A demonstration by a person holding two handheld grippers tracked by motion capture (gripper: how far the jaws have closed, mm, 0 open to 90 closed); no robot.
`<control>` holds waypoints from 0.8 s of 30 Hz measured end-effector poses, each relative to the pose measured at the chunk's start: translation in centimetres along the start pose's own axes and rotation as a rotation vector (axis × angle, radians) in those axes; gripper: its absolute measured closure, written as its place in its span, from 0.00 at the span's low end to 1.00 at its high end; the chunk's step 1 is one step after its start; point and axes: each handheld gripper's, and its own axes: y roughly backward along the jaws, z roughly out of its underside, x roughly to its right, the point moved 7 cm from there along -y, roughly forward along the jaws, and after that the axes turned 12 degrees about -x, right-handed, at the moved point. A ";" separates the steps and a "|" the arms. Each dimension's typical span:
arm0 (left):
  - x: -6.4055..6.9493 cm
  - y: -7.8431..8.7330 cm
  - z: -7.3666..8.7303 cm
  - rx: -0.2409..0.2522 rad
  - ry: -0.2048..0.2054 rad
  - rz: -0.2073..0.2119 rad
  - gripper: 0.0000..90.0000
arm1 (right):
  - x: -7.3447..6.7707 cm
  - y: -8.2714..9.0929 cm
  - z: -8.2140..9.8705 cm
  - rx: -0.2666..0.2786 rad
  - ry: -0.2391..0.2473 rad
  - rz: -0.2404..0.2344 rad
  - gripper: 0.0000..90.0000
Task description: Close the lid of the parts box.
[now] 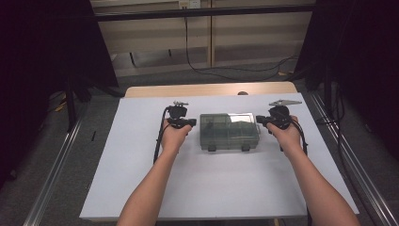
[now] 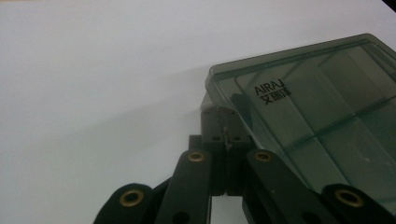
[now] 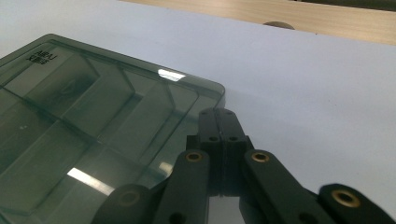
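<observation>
A smoky green translucent compartment box (image 1: 229, 131) lies closed in the middle of the white table top, its two latches facing the person. My left gripper (image 1: 193, 122) is at the box's left end, jaws shut with nothing between them; in the left gripper view its tips (image 2: 219, 114) sit against the box (image 2: 322, 116) at a corner of the lid. My right gripper (image 1: 258, 120) is at the box's right end, also shut and empty; in the right gripper view its tips (image 3: 217, 116) rest by the lid's corner (image 3: 93, 121). Dividers show through the lid.
The white sheet (image 1: 141, 179) covers a wooden table (image 1: 207, 89) whose far edge shows beyond it. Metal rails (image 1: 51, 174) run along the floor on both sides. A black cable (image 1: 202, 66) lies on the floor behind the table.
</observation>
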 end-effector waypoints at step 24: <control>2.5 1.9 0.4 0.000 -0.095 0.081 1.00 | -2.1 2.3 0.1 0.038 0.051 -0.069 1.00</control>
